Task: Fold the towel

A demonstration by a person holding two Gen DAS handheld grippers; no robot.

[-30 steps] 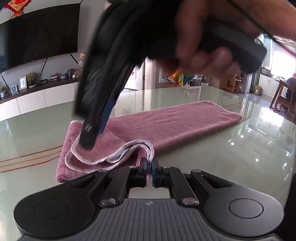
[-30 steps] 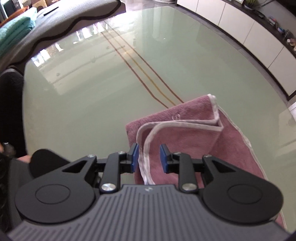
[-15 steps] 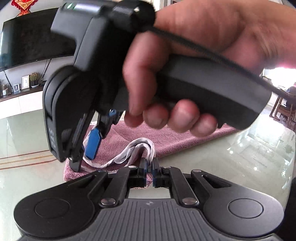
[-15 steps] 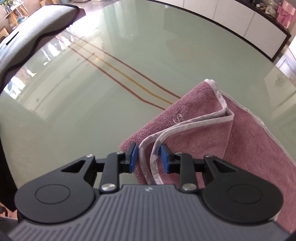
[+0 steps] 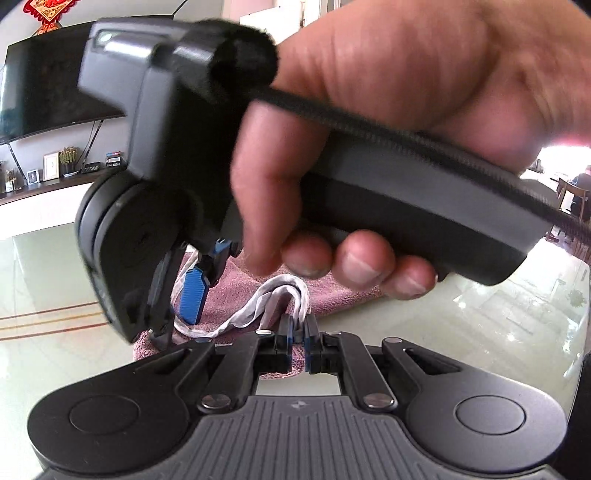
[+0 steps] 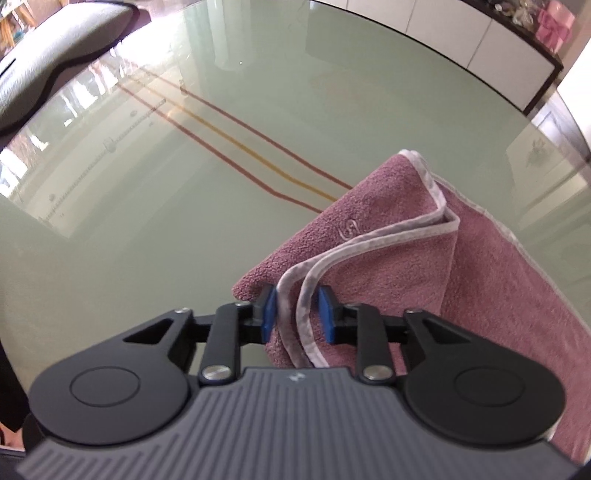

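Observation:
A mauve towel (image 6: 480, 280) with a pale hem lies folded on the glass table. My left gripper (image 5: 299, 341) is shut on the towel's hemmed edge (image 5: 291, 295), which loops up from the pads. My right gripper (image 6: 297, 314) is open, its blue pads on either side of the doubled hem at the towel's near corner. In the left wrist view the right gripper (image 5: 184, 291) and the hand holding it fill the upper frame and hide most of the towel (image 5: 332, 291).
The pale green glass table (image 6: 184, 221) has red and yellow stripes (image 6: 236, 144) beside the towel. A grey cushioned chair (image 6: 44, 74) stands at its far left edge. White cabinets (image 6: 461, 33) line the wall beyond.
The right gripper has come down closer to the left one and now straddles the towel's hemmed corner. The left gripper stays shut on the hem.

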